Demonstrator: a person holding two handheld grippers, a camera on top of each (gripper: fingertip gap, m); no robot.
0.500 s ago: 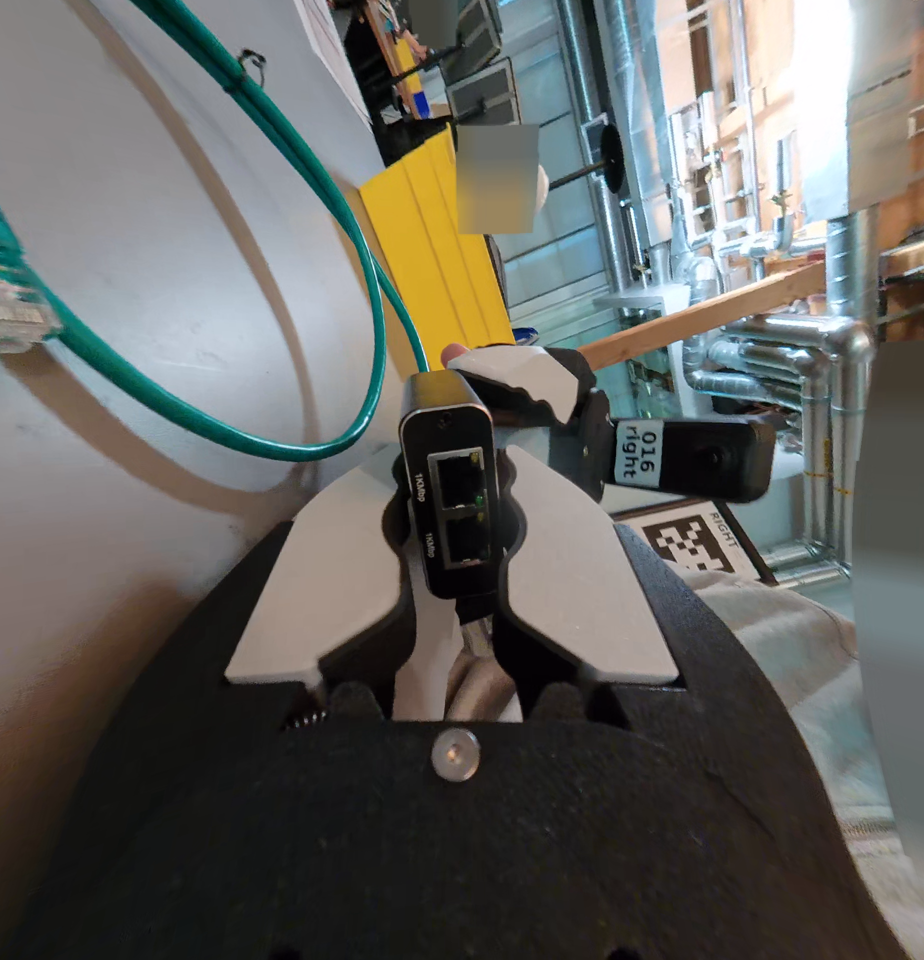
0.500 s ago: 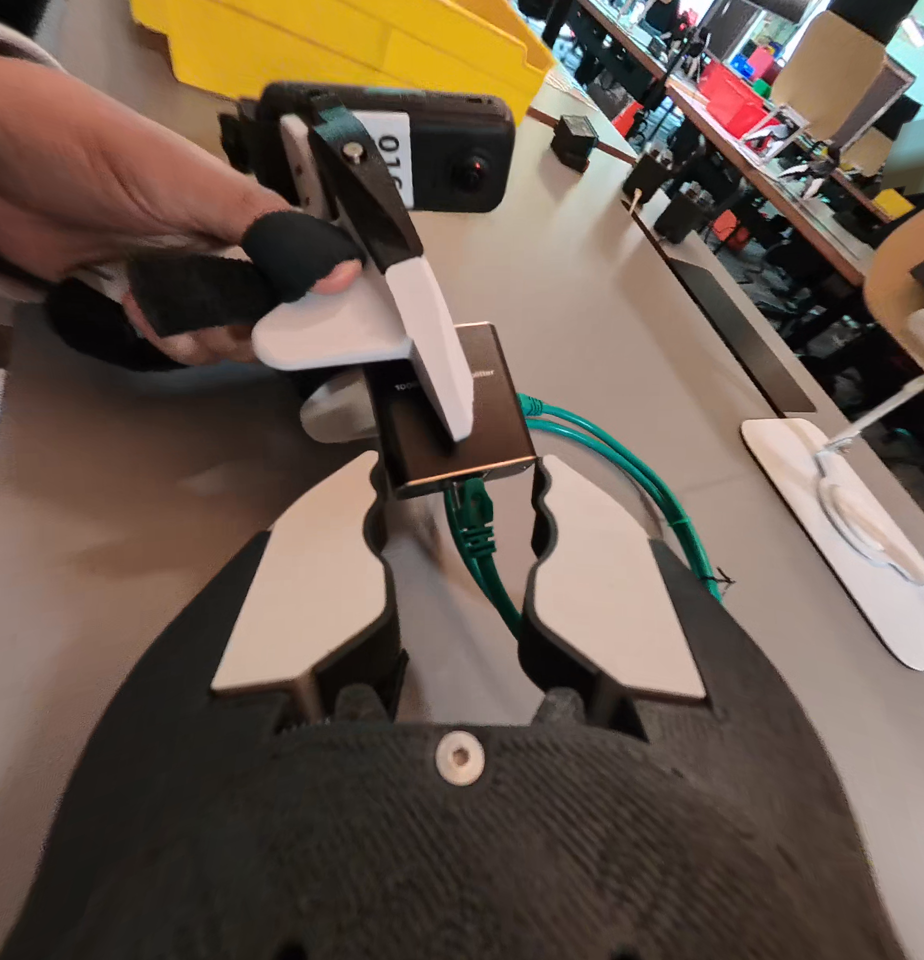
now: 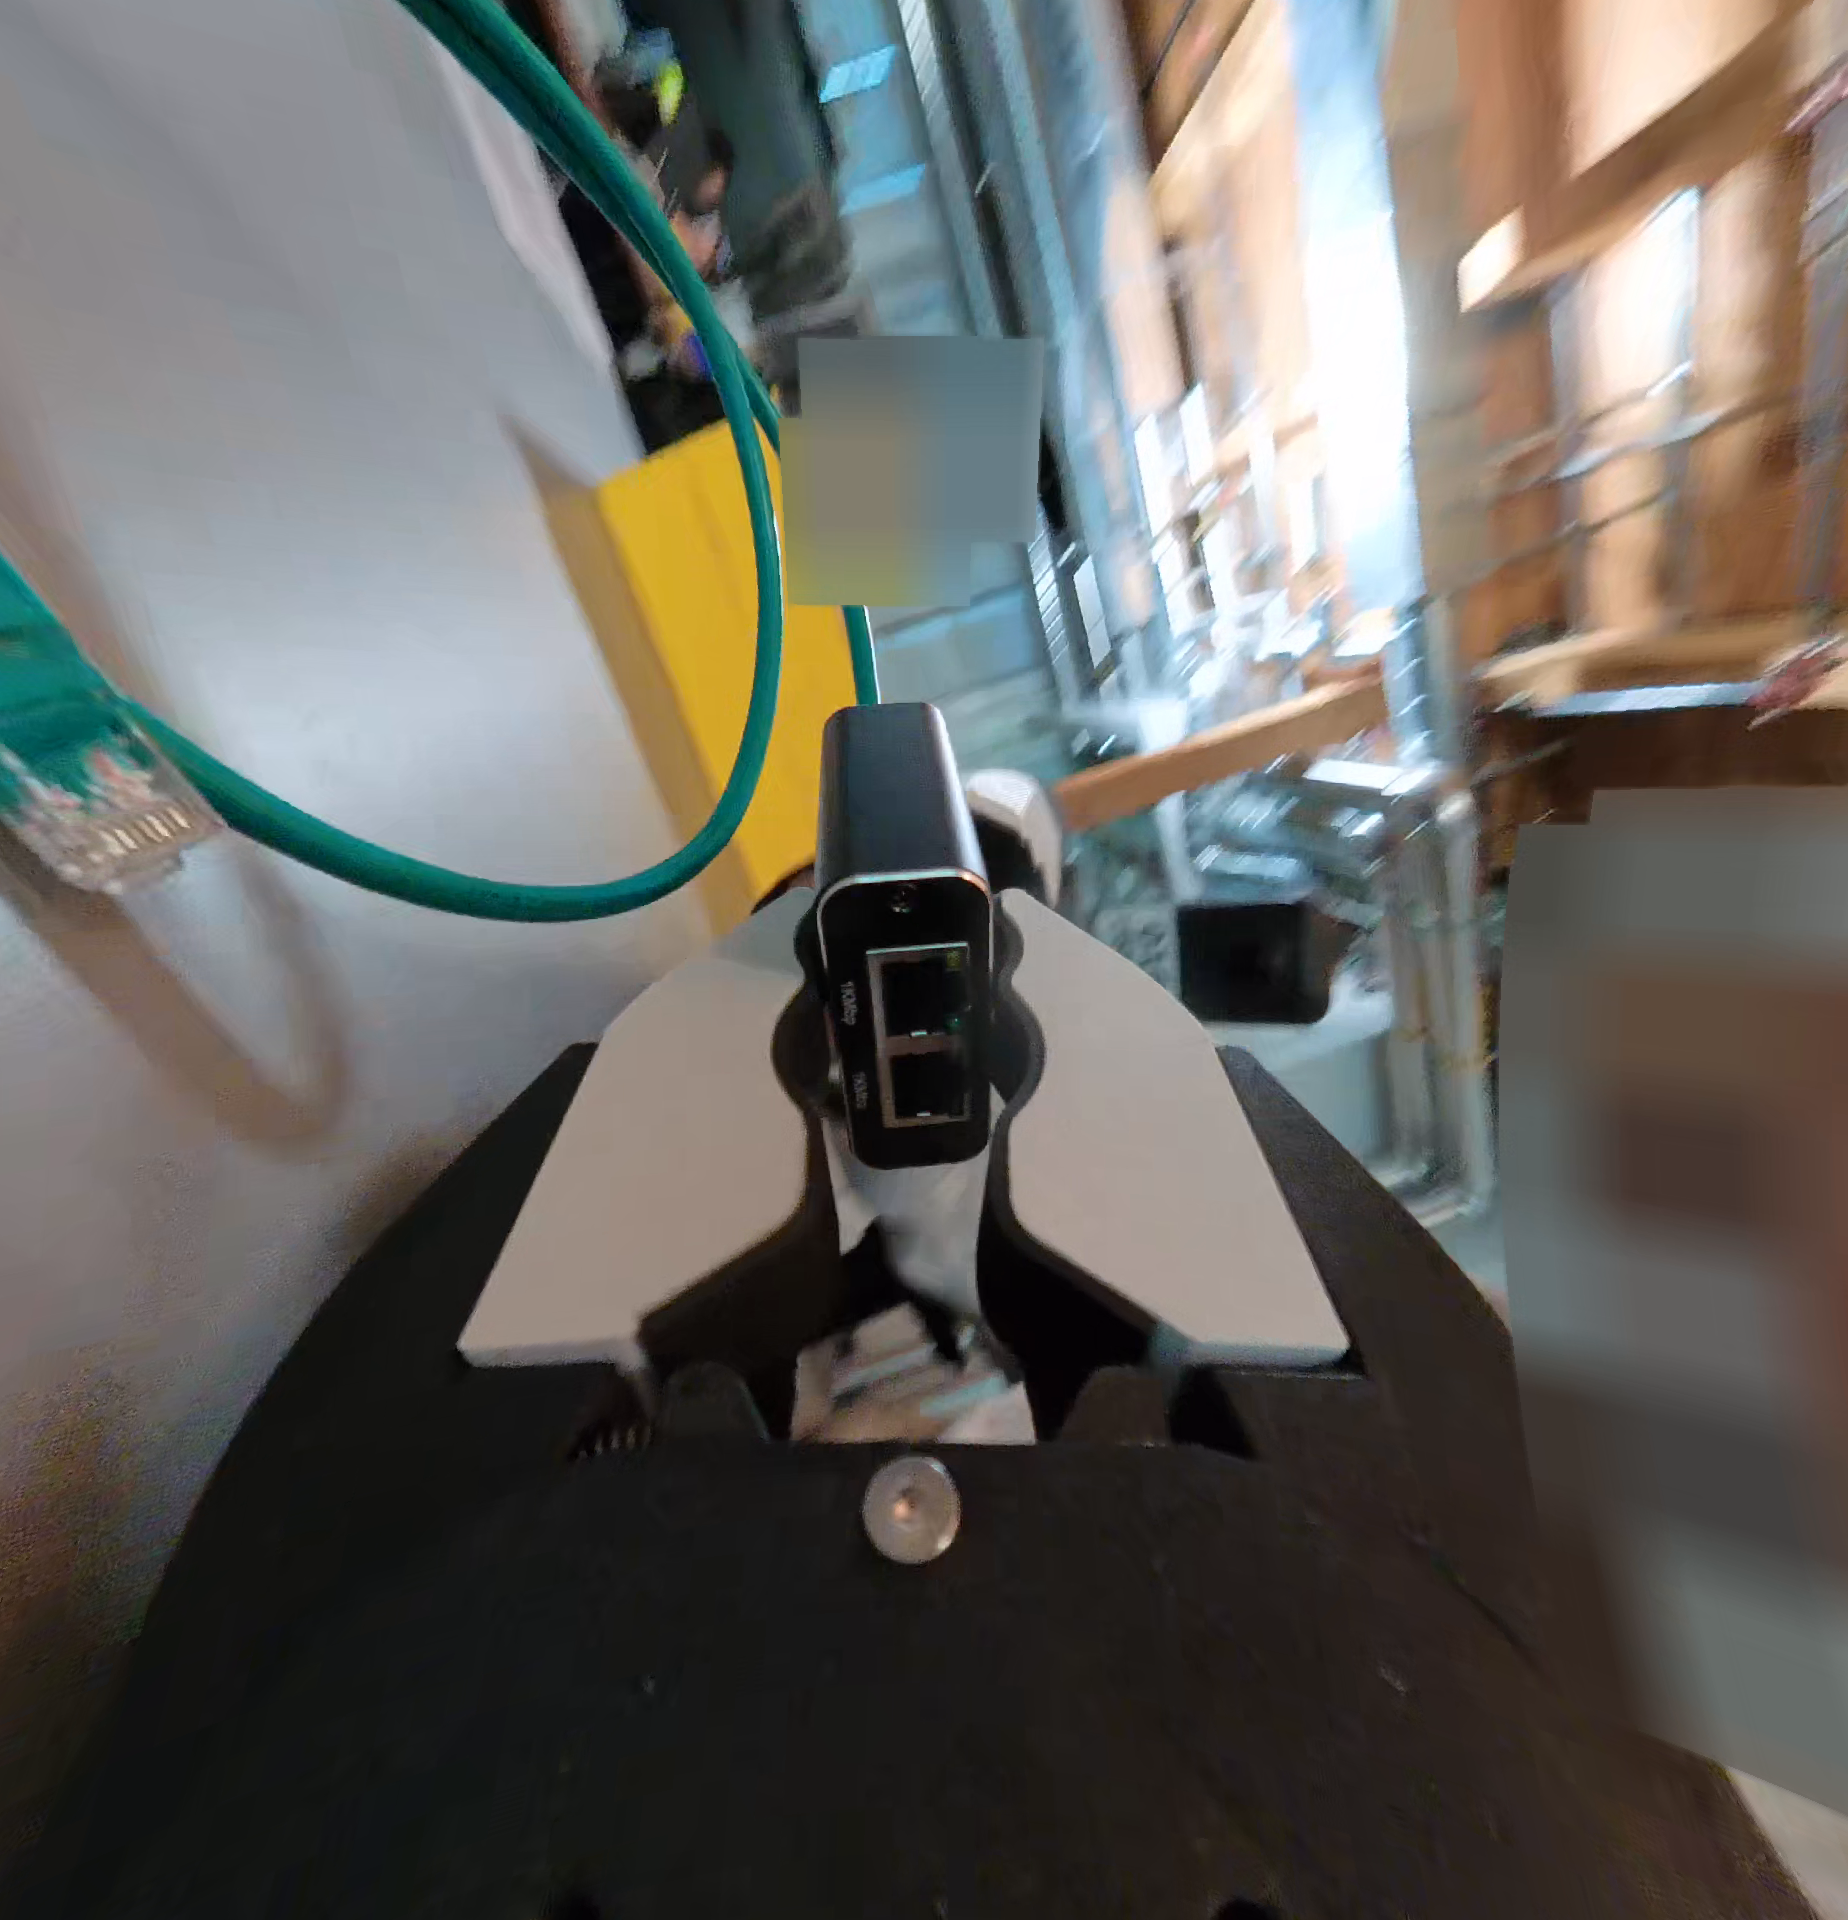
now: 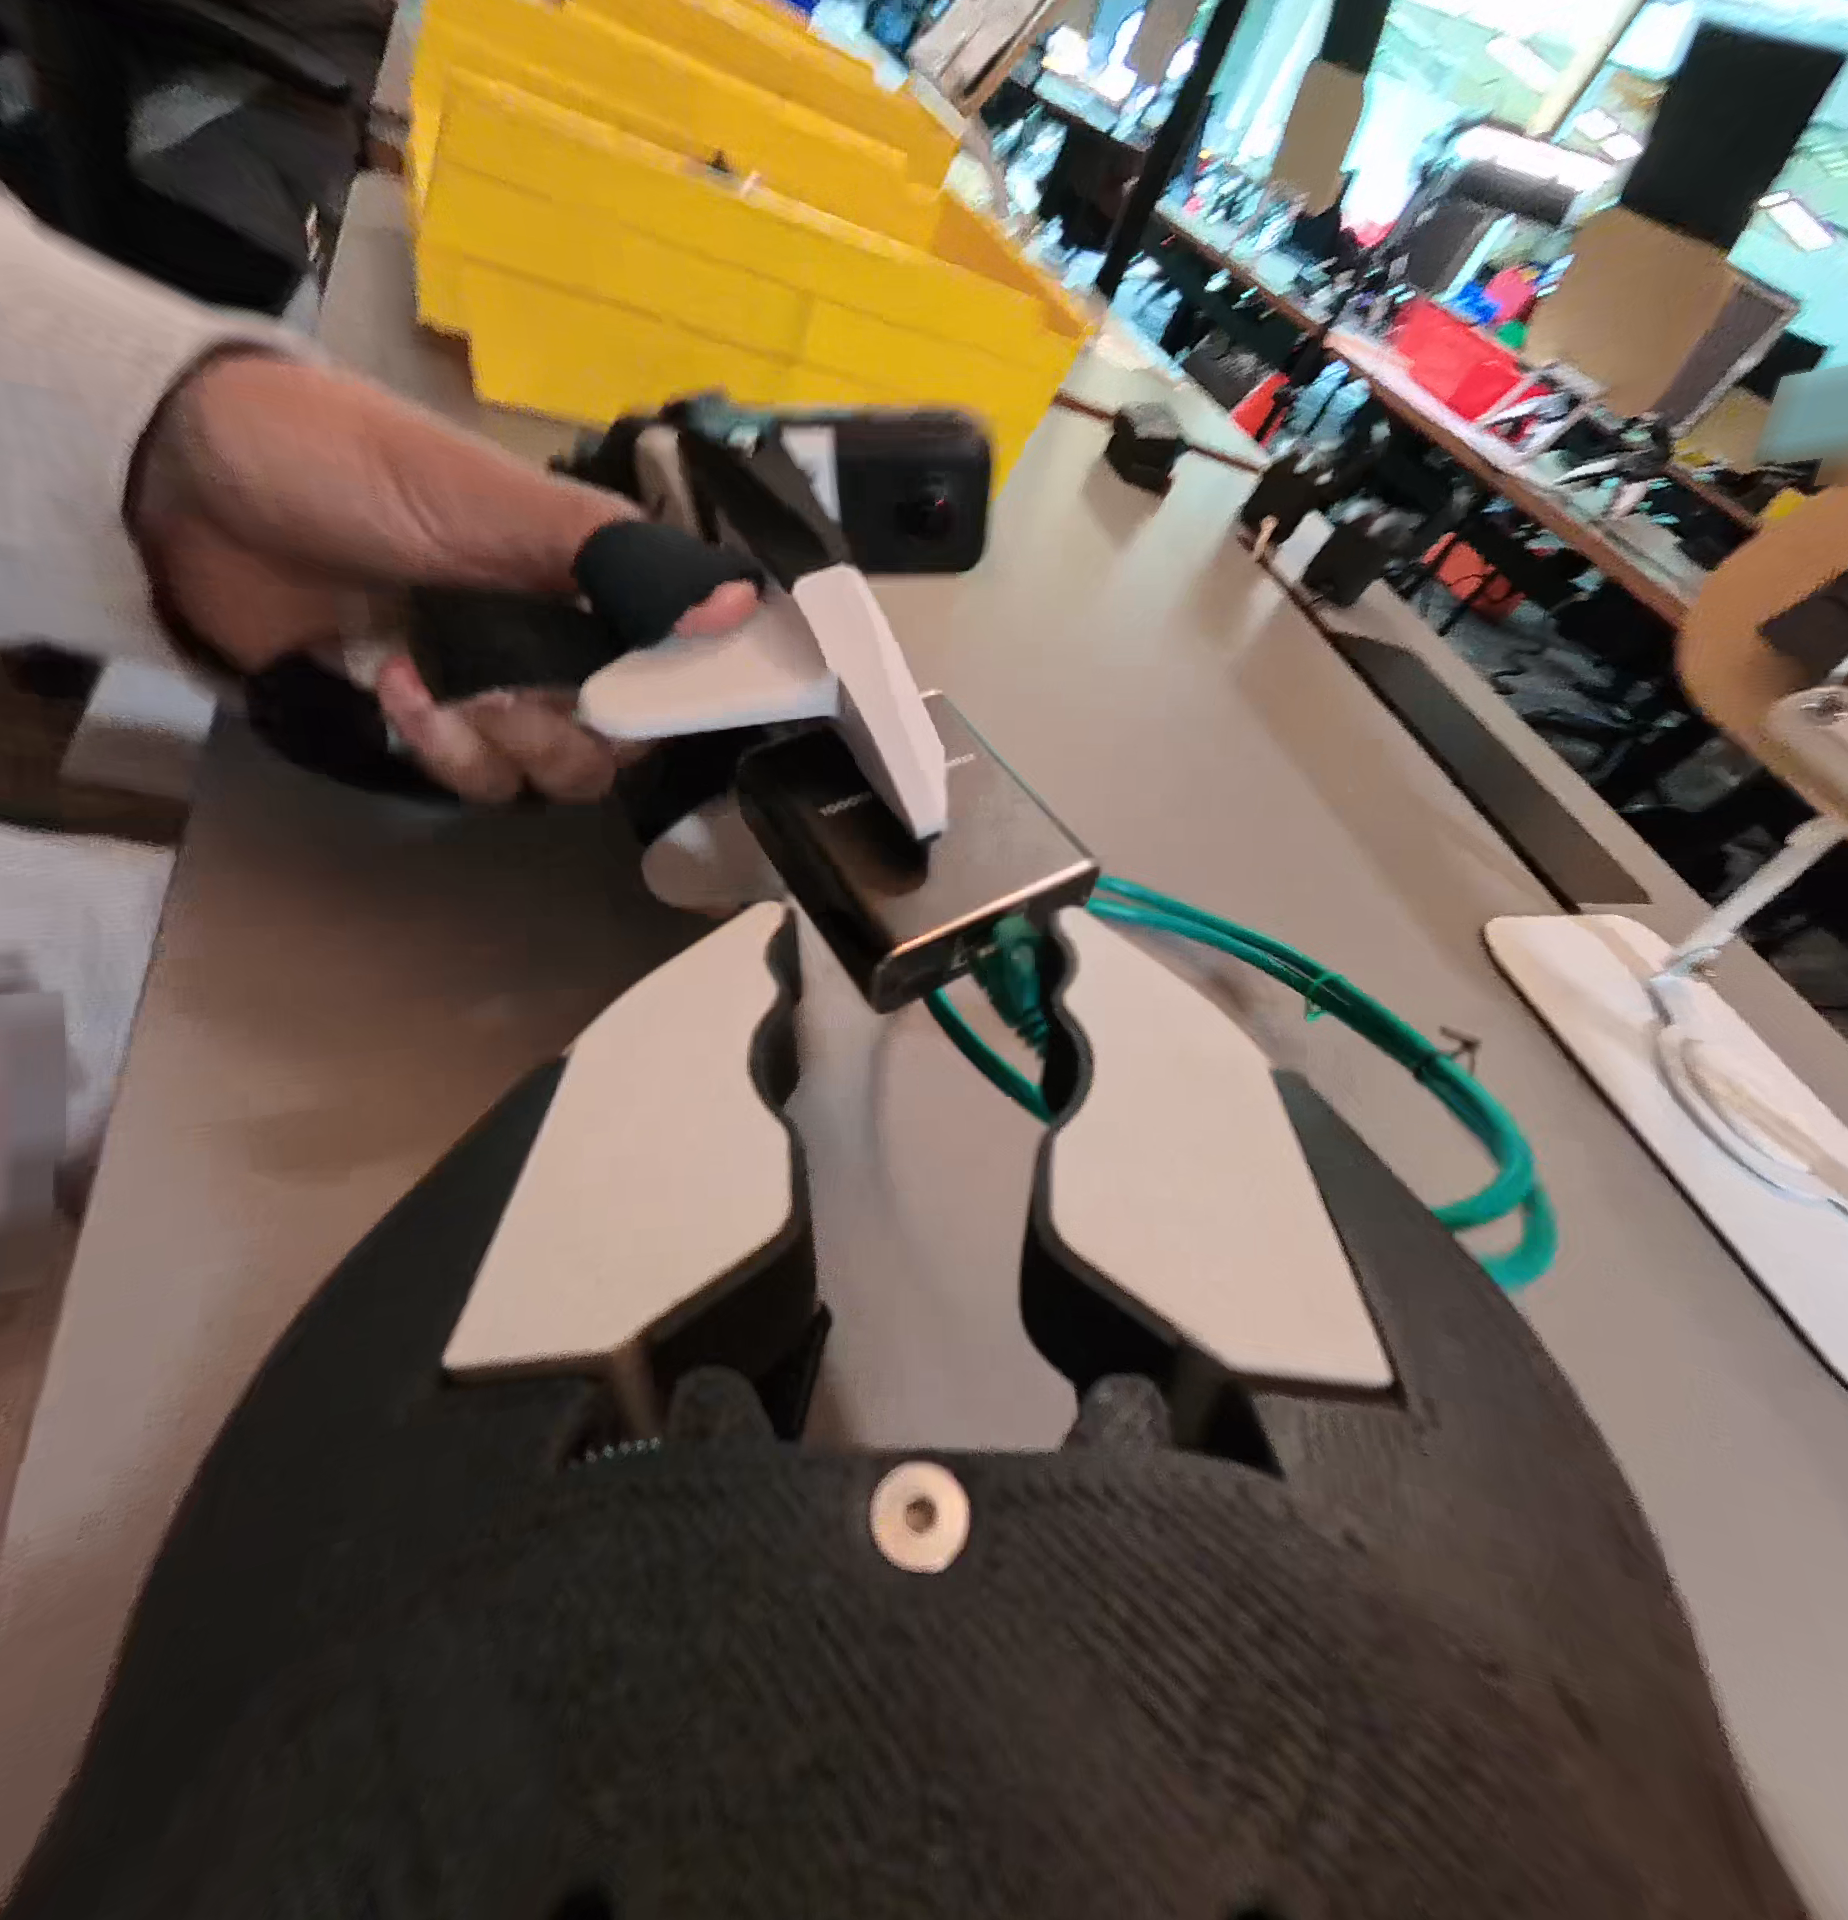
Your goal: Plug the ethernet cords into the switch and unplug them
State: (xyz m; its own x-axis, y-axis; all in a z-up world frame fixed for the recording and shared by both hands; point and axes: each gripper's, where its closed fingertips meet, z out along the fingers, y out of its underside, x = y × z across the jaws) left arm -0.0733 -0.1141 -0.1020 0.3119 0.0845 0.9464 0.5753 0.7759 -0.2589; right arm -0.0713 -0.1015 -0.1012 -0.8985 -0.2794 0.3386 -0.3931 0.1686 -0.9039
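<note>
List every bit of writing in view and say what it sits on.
I don't copy out writing, so here is only where it stands.
switch, port face: small white print beside each of the two ports.
switch, top side, right wrist view: small pale print, blurred.
black camera: white label on its side, blurred and partly hidden.

The switch [image 3: 904, 935] has a smooth dark metal shell; the cord [image 4: 1398, 1049] jacket is matt green; the counter [image 4: 1159, 644] is matt.
</note>
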